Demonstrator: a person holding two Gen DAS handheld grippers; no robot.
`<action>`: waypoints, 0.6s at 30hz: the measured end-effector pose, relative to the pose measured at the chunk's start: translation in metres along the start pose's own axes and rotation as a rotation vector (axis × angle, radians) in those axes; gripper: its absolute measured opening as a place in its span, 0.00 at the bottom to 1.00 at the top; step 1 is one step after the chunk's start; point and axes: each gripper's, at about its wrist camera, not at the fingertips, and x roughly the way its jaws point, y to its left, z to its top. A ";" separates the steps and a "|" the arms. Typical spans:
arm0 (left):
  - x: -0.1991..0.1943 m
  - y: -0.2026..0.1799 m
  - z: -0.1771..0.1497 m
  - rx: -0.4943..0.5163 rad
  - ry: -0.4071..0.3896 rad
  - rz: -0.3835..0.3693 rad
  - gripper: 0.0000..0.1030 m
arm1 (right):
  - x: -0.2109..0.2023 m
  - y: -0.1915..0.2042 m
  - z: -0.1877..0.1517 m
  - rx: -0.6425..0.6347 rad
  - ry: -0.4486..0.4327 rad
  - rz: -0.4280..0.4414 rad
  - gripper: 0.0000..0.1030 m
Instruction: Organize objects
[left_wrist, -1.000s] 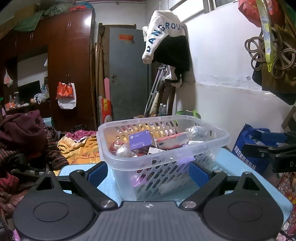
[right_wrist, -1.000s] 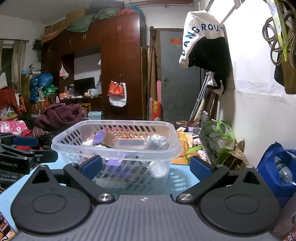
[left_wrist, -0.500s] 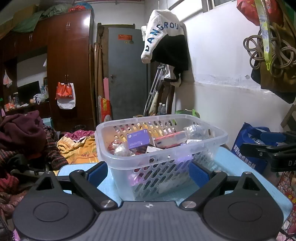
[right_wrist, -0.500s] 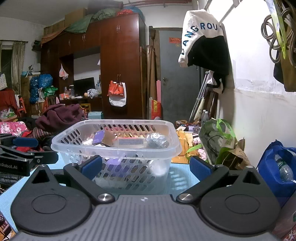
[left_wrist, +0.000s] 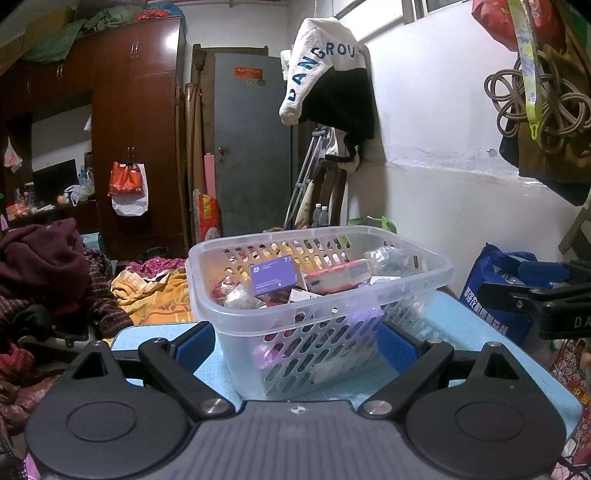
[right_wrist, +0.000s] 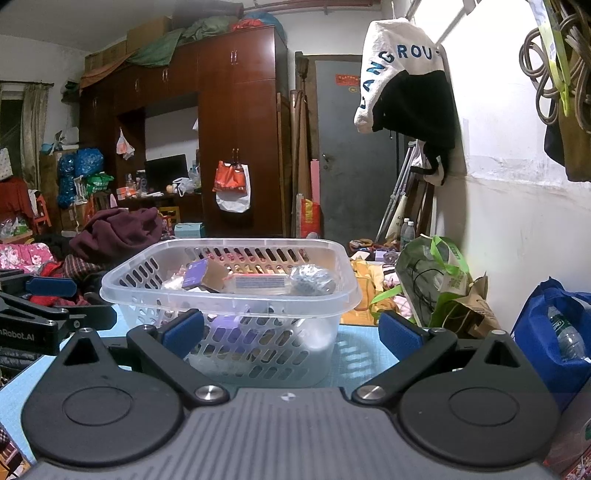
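A: Sitting on the light blue table (left_wrist: 458, 325): clear slotted plastic basket (left_wrist: 321, 295), everything referenced to it

B: contents?

A: purple box (left_wrist: 273, 277) at the left of the basket, red-and-white carton (left_wrist: 338, 275) mid, crumpled foil wrapper (right_wrist: 312, 280) at the right end. All inside the basket

B: left gripper (left_wrist: 295, 345)?

A: jaws spread wide, empty, blue pads either side of the basket's near corner, not touching as far as I can tell

B: right gripper (right_wrist: 291, 332)?

A: same, spread wide, nothing held, facing the basket's long side. Left pad overlaps the basket wall in view, contact unclear
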 end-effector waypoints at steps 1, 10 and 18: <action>0.000 0.000 0.000 0.001 -0.001 -0.003 0.93 | 0.000 0.000 0.000 0.000 0.001 0.001 1.00; 0.002 0.002 0.000 -0.007 -0.004 -0.005 0.93 | 0.000 0.000 0.000 -0.001 0.001 0.001 1.00; 0.005 0.005 0.000 -0.024 0.010 -0.025 0.93 | -0.001 0.000 0.001 -0.003 0.004 -0.002 1.00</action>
